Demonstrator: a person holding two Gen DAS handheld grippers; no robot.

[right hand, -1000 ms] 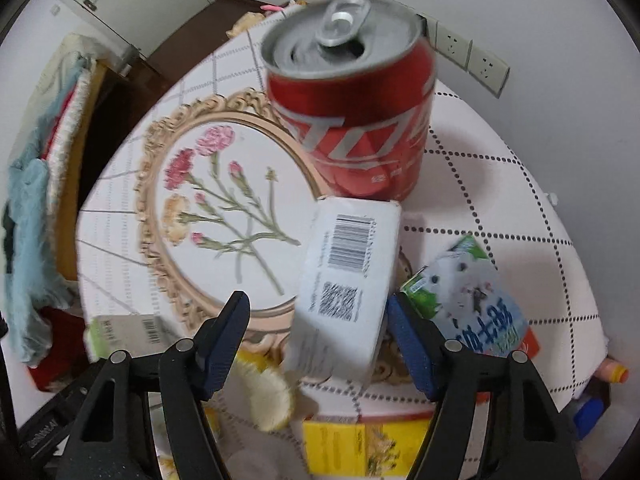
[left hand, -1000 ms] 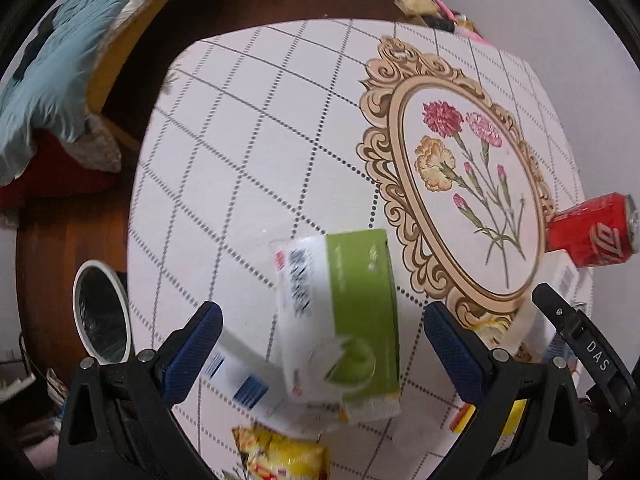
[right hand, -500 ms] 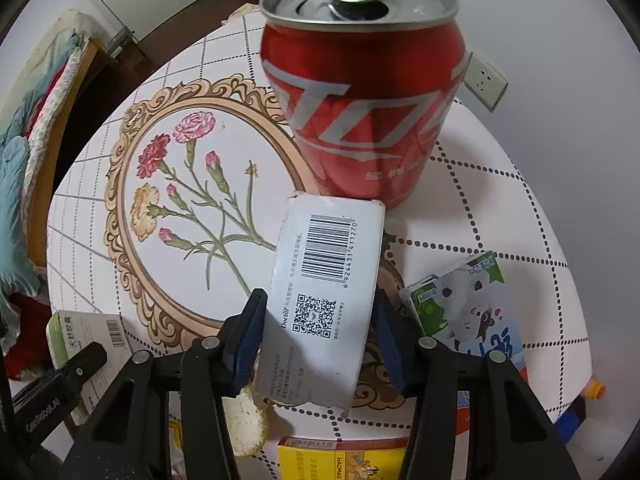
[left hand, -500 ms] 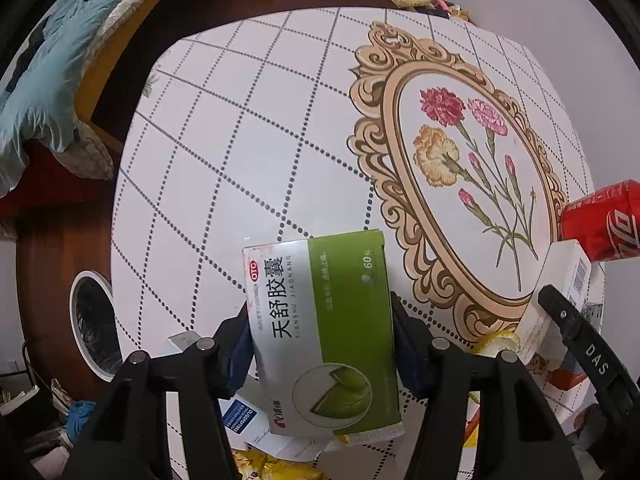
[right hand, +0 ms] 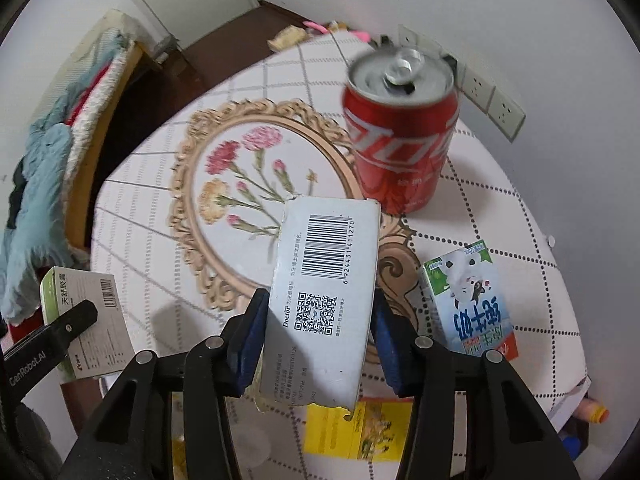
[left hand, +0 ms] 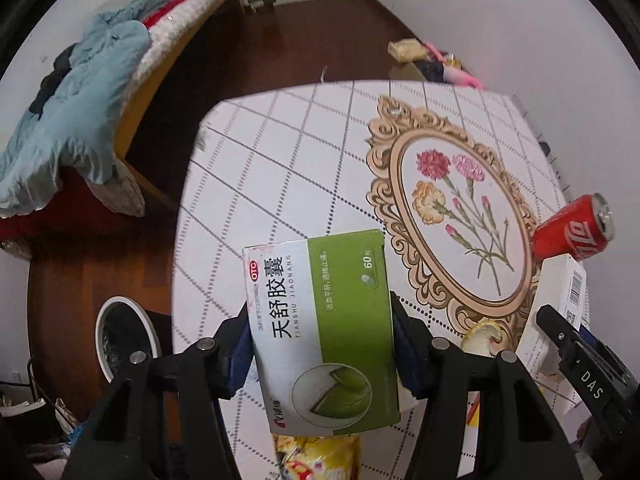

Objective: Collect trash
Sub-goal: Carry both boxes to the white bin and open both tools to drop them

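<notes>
Left wrist: fingers (left hand: 240,344) clamp green box (left hand: 324,332) near table edge (left hand: 178,240).

Even indoor light, fisheye-bent edges, red can (right hand: 401,128) motion-blurred.

Two held boxes (left hand: 324,328) (right hand: 326,300), one can (right hand: 402,148), one milk carton (right hand: 468,300), one bin (left hand: 120,340).

- we see a glossy cardboard medicine box (left hand: 320,332)
- matt white paper box (right hand: 324,304)
- shiny metal can (right hand: 400,136)
- smooth printed tablecloth (left hand: 280,168)
</notes>
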